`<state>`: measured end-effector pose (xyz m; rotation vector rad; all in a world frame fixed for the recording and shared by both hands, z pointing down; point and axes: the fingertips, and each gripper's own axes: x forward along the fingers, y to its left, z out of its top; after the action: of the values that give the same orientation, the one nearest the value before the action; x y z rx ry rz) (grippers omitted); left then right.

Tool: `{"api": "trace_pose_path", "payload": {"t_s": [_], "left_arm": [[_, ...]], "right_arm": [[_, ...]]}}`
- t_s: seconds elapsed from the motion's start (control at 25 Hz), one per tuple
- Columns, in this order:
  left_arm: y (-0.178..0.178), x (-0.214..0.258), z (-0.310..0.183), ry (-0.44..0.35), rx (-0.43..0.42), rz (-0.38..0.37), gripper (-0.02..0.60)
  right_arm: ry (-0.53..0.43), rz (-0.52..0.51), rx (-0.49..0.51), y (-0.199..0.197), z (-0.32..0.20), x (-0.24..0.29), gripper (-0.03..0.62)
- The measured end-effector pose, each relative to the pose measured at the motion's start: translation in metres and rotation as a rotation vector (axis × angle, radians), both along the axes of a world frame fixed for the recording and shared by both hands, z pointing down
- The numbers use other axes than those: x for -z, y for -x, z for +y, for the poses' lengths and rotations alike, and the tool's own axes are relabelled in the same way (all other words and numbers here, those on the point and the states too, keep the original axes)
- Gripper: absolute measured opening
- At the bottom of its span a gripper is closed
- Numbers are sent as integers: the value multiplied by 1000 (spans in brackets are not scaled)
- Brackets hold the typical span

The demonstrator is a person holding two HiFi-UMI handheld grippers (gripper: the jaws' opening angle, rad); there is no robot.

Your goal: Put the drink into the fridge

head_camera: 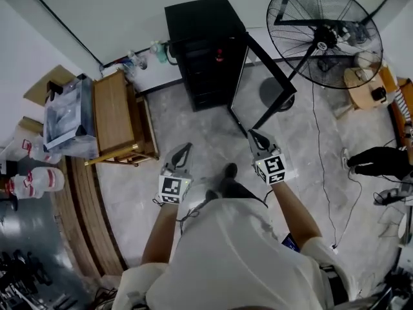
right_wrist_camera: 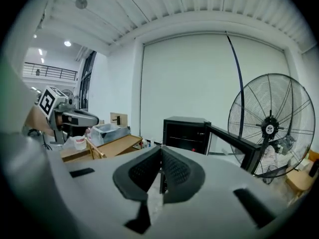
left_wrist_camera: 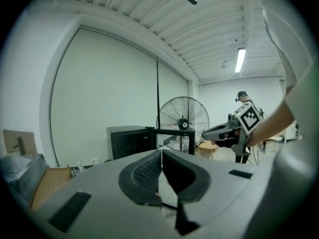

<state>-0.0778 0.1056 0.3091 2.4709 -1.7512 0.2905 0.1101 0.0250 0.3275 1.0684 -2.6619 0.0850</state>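
Both my tools are closed and empty: the left tool (head_camera: 186, 148) and the right tool (head_camera: 254, 135) point toward the far black cabinet fridge (head_camera: 203, 24), whose glass door (head_camera: 270, 62) stands swung open on the right. On a shelf inside sits a small red thing (head_camera: 219, 58), likely the drink, too small to judge its long axis. It lies straight ahead between the tools, the right one slightly nearer. Clear bottles (head_camera: 137, 61) stand beyond the wooden desk (head_camera: 113, 112) on the left.

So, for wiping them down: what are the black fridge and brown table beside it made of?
Black box-shaped fridge: likely painted metal, matte; its open door's pane is see-through, probably glass. Low brown table: wood or veneer, grain streaks visible.
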Motion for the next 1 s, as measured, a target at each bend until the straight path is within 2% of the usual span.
{"api": "trace_pose_path", "payload": {"t_s": [0.36,0.72,1.0], "left_arm": [[-7,25,53,-24,42,74,9],[-42,28,45,-41,92,78,9],[-69,20,36,-29,123,81,9]], "right_arm": [[-53,0,-26,-31,54,28,-2],[-2,-10,-6,-75,52,13,-2],[-9,16,68,-85,38,19,-3]]}}
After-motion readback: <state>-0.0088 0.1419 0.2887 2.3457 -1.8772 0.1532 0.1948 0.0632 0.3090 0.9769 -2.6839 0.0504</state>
